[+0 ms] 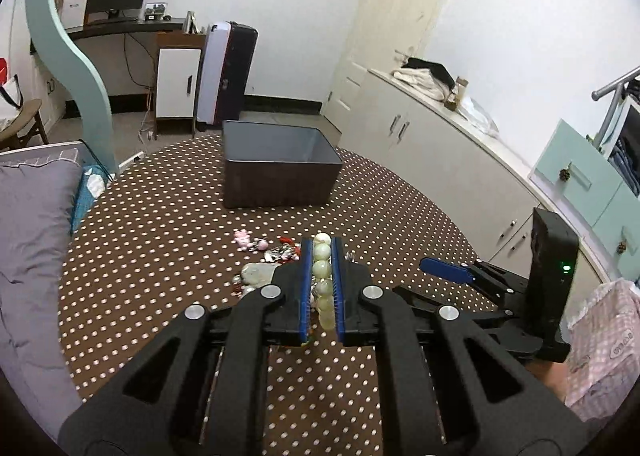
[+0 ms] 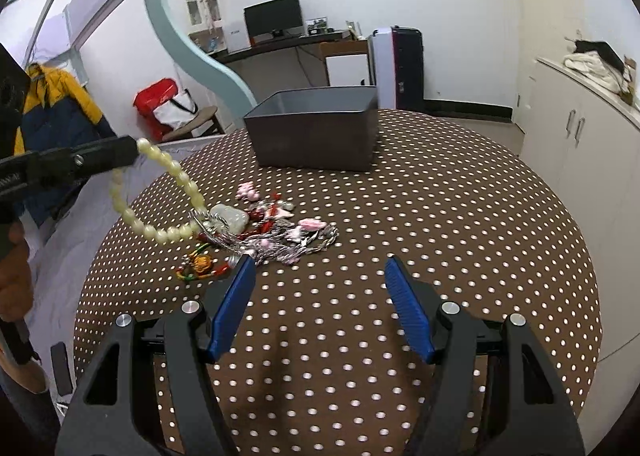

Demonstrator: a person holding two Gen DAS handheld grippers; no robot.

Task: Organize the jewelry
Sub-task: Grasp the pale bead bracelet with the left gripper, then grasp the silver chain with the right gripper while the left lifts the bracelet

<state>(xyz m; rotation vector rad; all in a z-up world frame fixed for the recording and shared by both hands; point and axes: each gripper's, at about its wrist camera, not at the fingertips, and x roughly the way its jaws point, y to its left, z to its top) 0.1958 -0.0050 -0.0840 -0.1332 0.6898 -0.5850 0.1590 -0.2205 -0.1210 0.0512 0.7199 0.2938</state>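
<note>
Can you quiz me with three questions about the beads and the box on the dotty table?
1. True or false: the left gripper is shut on the pale bead bracelet.
2. Where is the pile of jewelry? A) inside the grey bin B) on the polka-dot tablecloth C) on the white cabinet
3. Fill in: the fingers of the right gripper stand ____ with nothing between them.

Key:
1. True. The beads sit between its blue pads and the loop hangs from it.
2. B. The pile lies on the polka-dot tablecloth, in front of the grey bin.
3. Open.
</note>
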